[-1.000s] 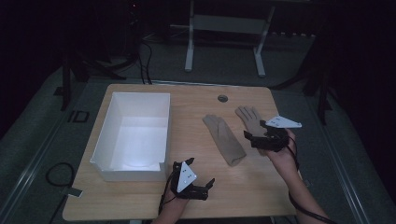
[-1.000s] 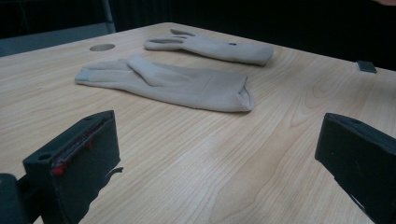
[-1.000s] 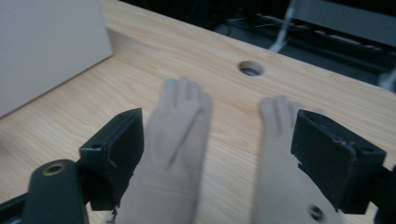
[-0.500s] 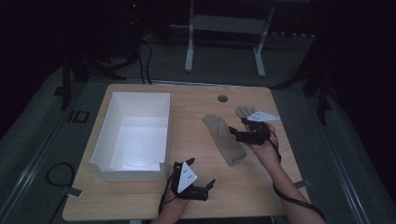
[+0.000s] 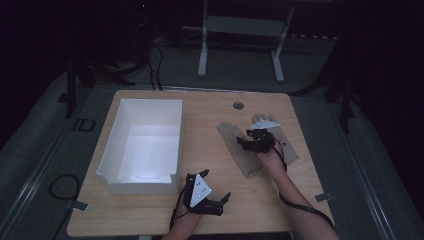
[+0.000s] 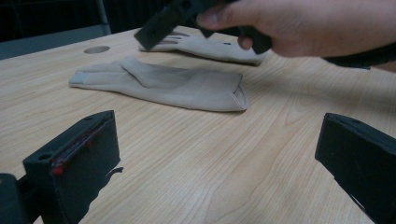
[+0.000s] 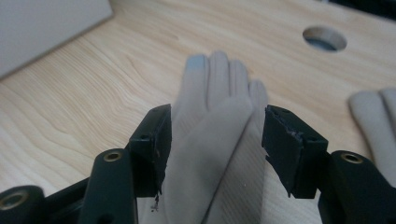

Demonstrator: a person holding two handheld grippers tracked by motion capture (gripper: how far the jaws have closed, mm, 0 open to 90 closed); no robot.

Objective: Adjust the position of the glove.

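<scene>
Beige cloth glove (image 7: pixel 212 135) lies flat on the wooden bench (image 5: pixel 210 125); the right gripper (image 7: pixel 215 140) has its closing fingers (image 7: pixel 154 140) apart around it. The left gripper (image 5: pixel 212 200) rests, fingers wide apart.

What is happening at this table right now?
A person works with a hand-held gripper in each hand. The right hand-held gripper is over the nearer beige glove, its jaws closing around it but not yet pinching. The left hand-held gripper rests open near the table edge. A white box waits alongside.
</scene>
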